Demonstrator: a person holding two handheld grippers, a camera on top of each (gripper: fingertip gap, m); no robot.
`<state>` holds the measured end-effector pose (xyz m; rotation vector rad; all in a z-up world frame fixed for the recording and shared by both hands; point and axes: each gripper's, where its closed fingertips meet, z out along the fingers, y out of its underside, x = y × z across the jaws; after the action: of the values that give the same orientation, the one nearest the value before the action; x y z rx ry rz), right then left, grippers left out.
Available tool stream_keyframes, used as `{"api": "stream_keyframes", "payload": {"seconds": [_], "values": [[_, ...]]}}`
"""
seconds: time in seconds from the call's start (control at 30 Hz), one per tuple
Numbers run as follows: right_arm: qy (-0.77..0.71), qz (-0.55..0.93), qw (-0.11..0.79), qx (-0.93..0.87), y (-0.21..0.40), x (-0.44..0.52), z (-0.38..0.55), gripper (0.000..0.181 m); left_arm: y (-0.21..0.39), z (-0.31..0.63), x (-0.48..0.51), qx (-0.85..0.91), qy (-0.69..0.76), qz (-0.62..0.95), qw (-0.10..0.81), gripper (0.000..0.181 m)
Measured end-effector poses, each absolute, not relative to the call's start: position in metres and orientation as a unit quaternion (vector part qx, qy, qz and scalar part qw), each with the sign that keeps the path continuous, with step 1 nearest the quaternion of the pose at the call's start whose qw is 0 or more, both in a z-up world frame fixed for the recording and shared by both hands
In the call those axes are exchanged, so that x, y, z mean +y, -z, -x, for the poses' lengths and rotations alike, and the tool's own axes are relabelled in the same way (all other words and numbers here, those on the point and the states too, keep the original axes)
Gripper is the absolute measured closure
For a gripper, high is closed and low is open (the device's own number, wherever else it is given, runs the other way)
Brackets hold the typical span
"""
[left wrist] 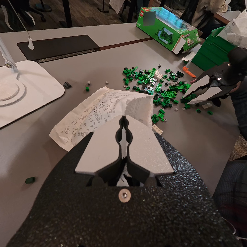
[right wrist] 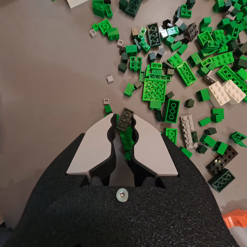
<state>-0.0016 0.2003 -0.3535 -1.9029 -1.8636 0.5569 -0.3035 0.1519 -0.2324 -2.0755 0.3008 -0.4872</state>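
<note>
My left gripper (left wrist: 123, 117) is shut on the torn edge of a white paper bag (left wrist: 93, 113) printed with brick outlines; white paper shows between its fingers. The bag lies on the grey table (left wrist: 80, 69), left of a pile of green, dark green, white and grey bricks (left wrist: 160, 85). My right gripper (left wrist: 186, 100) reaches down into the pile's right side. In the right wrist view its jaws (right wrist: 123, 116) stand a little apart around a dark green 2x4 plate (right wrist: 125, 119), underside up and tilted. A thin gap shows at the left finger. A bright green plate (right wrist: 127, 141) lies under it.
A green toy box (left wrist: 167, 28) and a green bin (left wrist: 213, 53) stand at the back right. An orange brick separator (left wrist: 188, 72) lies by the bin. A white flat stand (left wrist: 33, 86) and a black mat (left wrist: 57, 46) are at the left. Stray bricks (left wrist: 30, 179) lie around. Tip to tip, the grippers are about 35 cm apart. The left gripper is farther from the bright green plate (right wrist: 127, 141), some 35 cm, than the right, some 4 cm.
</note>
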Motion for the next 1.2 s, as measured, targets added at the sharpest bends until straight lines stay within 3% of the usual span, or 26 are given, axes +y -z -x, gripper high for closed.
{"api": "stream_keyframes", "payload": {"seconds": [0.2, 0.4, 0.63, 0.8, 1.2], "values": [[-0.184, 0.671, 0.19, -0.693, 0.355, 0.194, 0.006, 0.166, 0.232, 0.305, 0.151, 0.122, 0.198, 0.848, 0.475, 0.181], [-0.157, 0.658, 0.223, -0.702, 0.348, 0.202, 0.007, 0.181, 0.229, 0.308, 0.15, 0.118, 0.196, 0.847, 0.48, 0.181], [-0.164, 0.656, 0.234, -0.699, 0.346, 0.202, 0.009, 0.181, 0.229, 0.309, 0.15, 0.118, 0.196, 0.847, 0.48, 0.181], [-0.178, 0.672, 0.211, -0.687, 0.354, 0.2, 0.009, 0.158, 0.228, 0.31, 0.149, 0.117, 0.195, 0.846, 0.481, 0.181], [-0.195, 0.65, 0.196, -0.707, 0.359, 0.186, 0.02, 0.16, 0.228, 0.31, 0.149, 0.116, 0.196, 0.846, 0.483, 0.181]]}}
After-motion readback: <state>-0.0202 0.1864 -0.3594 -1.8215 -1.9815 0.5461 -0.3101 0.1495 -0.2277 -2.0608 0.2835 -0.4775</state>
